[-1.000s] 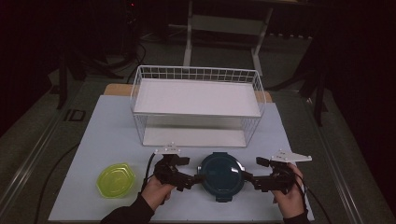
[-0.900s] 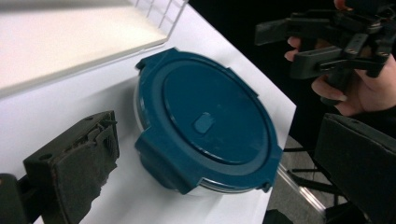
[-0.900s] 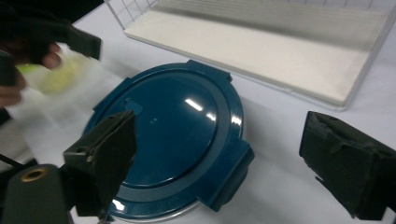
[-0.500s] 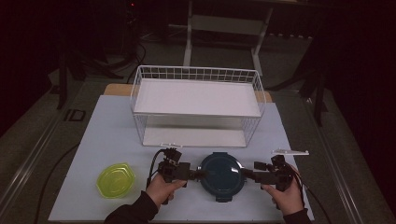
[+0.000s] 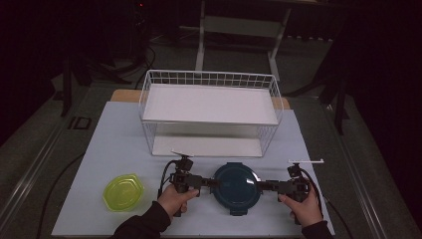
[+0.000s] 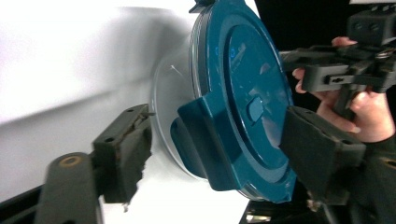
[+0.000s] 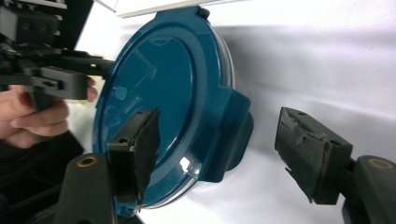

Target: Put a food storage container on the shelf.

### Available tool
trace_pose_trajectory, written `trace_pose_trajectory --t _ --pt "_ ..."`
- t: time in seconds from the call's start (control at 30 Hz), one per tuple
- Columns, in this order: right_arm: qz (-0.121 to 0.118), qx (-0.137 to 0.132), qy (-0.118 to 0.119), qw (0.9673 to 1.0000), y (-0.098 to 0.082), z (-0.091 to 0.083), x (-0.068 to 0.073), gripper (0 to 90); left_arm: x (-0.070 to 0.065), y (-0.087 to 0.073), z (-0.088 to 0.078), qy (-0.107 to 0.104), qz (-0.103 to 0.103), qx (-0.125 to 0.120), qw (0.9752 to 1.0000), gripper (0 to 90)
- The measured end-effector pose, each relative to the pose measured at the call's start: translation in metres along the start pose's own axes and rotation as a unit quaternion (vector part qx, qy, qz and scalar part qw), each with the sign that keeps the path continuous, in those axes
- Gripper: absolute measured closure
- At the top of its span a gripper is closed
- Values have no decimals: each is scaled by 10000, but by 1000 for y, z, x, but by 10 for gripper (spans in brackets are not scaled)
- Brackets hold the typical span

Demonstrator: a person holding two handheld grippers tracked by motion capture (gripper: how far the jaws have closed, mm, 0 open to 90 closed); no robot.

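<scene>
On the white table [image 5: 124, 144], in front of the white wire basket rack [image 5: 211, 112], the round clear container with its teal clip-on lid [image 5: 237, 182] sits between the left gripper [image 5: 211, 182] and right gripper [image 5: 263, 184], whose jaws, just now closing, straddle opposite lid clips with pads not yet pressing.

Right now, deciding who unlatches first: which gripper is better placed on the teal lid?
Left, probably: the left gripper has the latch tab centred between its jaws; the right gripper has its tab nearer one jaw. Both pairs have just been closing, neither pressing yet.
</scene>
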State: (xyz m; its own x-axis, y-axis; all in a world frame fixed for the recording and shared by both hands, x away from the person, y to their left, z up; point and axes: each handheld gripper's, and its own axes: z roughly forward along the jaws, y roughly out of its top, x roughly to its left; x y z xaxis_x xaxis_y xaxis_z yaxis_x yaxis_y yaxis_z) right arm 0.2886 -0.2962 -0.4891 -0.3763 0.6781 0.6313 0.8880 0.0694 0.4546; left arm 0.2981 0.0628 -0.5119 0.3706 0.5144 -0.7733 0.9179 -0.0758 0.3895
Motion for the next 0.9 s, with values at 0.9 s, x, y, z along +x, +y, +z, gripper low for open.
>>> trace_pose_trajectory --t 0.9 --pt "1159 584 679 9892 1 13 -20 502 18 -4 7 -505 -752 249 9956 524"
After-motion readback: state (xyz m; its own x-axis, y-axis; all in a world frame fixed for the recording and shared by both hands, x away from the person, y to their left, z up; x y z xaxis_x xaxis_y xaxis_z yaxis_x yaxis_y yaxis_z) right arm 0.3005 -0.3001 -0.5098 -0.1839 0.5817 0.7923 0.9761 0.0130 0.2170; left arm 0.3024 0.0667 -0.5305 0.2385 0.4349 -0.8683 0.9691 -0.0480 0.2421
